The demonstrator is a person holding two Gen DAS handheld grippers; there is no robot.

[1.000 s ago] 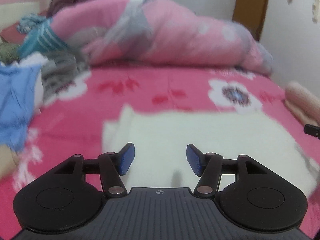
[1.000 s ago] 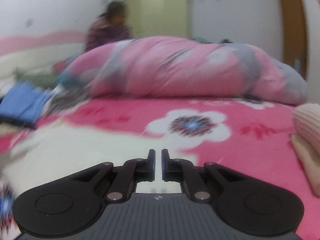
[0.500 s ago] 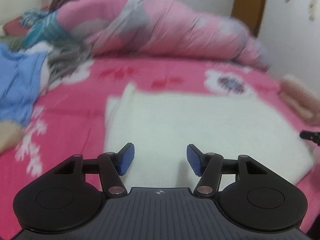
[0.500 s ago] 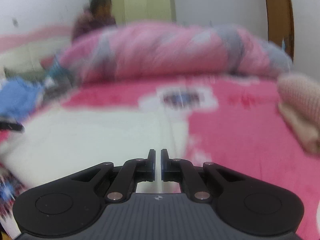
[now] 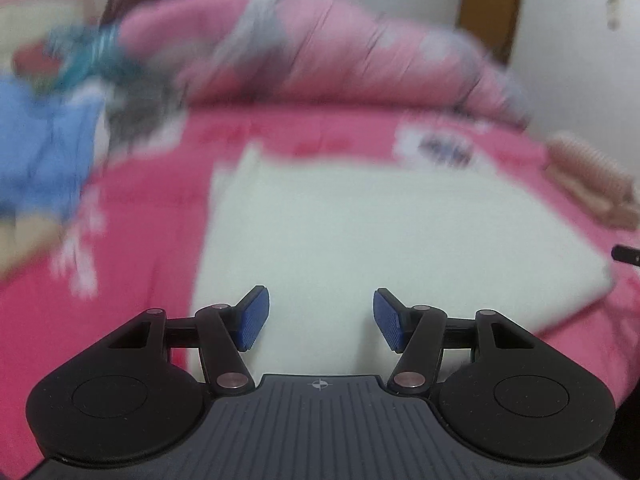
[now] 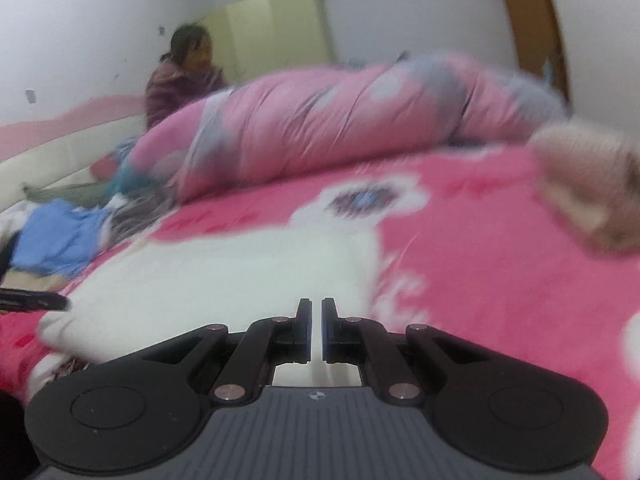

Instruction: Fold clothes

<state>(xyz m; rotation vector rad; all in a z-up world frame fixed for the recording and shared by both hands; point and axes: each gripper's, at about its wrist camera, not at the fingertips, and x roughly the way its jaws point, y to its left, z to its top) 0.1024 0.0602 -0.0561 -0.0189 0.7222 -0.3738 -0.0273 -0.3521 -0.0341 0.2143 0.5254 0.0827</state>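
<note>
1. The white garment [image 5: 384, 232] lay flat on the pink flowered bed [image 5: 152, 216], in front of both grippers.
2. Your left gripper [image 5: 321, 319] had its blue fingers [image 5: 252, 320] apart over the near edge of the garment, with nothing between them.
3. Your right gripper [image 6: 316, 330] had its fingers nearly together; whether they pinched cloth I could not tell.
4. A blue garment [image 6: 56, 236] lay at the left, a beige knit [image 6: 588, 184] at the right
</note>
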